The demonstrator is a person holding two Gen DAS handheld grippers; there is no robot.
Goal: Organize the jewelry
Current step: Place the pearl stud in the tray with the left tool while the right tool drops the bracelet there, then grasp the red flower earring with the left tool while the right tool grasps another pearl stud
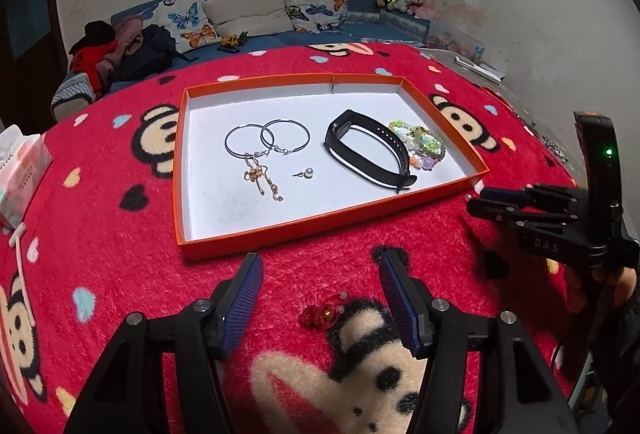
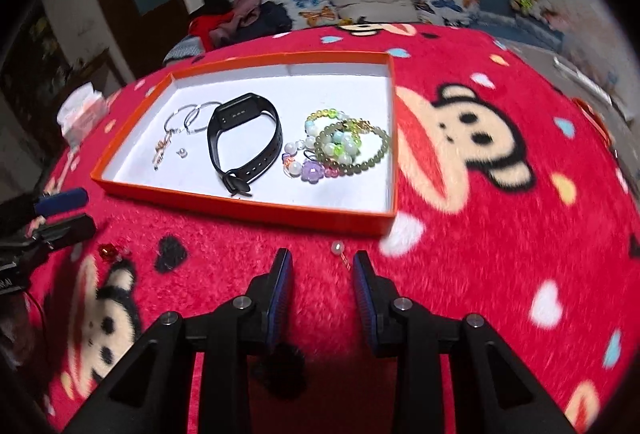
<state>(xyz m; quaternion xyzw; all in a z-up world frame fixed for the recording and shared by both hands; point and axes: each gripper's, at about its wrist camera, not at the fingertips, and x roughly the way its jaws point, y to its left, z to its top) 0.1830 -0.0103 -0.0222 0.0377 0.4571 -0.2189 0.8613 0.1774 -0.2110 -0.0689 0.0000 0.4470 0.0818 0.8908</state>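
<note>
An orange-rimmed white tray (image 1: 256,240) (image 2: 248,208) lies on the red blanket. It holds two hoop earrings (image 1: 266,138), a gold chain (image 1: 260,176), a pearl stud (image 1: 308,173), a black wristband (image 1: 370,150) (image 2: 244,138) and beaded bracelets (image 1: 420,144) (image 2: 344,146). My left gripper (image 1: 320,286) is open, with a red bead earring (image 1: 322,314) (image 2: 108,251) on the blanket between its fingers. My right gripper (image 2: 322,262) (image 1: 480,200) is open and empty. A second pearl stud (image 2: 338,247) lies on the blanket just ahead of it, near the tray's front wall.
A tissue pack (image 1: 20,170) sits at the blanket's left edge. A sofa with butterfly cushions (image 1: 248,10) and piled clothes (image 1: 120,46) stands behind. Plush toys (image 1: 400,0) sit at the back right.
</note>
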